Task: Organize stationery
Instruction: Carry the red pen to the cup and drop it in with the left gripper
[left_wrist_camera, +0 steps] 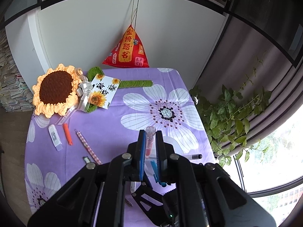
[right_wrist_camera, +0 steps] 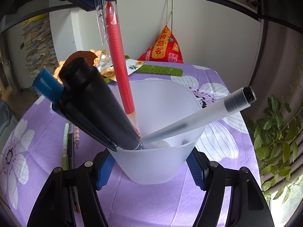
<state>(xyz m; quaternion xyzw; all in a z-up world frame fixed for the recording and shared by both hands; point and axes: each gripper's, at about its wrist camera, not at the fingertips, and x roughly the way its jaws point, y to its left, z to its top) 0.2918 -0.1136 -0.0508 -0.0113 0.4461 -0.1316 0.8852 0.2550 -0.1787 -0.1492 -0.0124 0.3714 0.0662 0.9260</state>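
- The left gripper (left_wrist_camera: 150, 135) has its blue-padded fingers (left_wrist_camera: 142, 157) pressed nearly together, pinching a red pen (left_wrist_camera: 148, 145) whose clear end pokes out past the fingertips.
- Left of those fingers, on the purple flowered cloth (left_wrist_camera: 113, 121), lie a white correction tape (left_wrist_camera: 55, 137), an orange marker (left_wrist_camera: 67, 134) and a pink checked pen (left_wrist_camera: 88, 147), one beside the other.
- Beyond them rests a crochet sunflower (left_wrist_camera: 55, 89); a red pyramid pouch (left_wrist_camera: 126, 49) hangs farther back.
- The right gripper (right_wrist_camera: 150, 167) has its fingers (right_wrist_camera: 105, 172) spread around a frosted cup (right_wrist_camera: 159, 162), pads against both sides of its lower wall.
- In the right wrist view the red pen reaches down from the left gripper's fingers into the cup, its tip near the bottom.
- Leaning left in the cup: a blue pen (right_wrist_camera: 47, 87) and a thick black marker (right_wrist_camera: 94, 98).
- Leaning right: a frosted pen with a black cap (right_wrist_camera: 208, 111).
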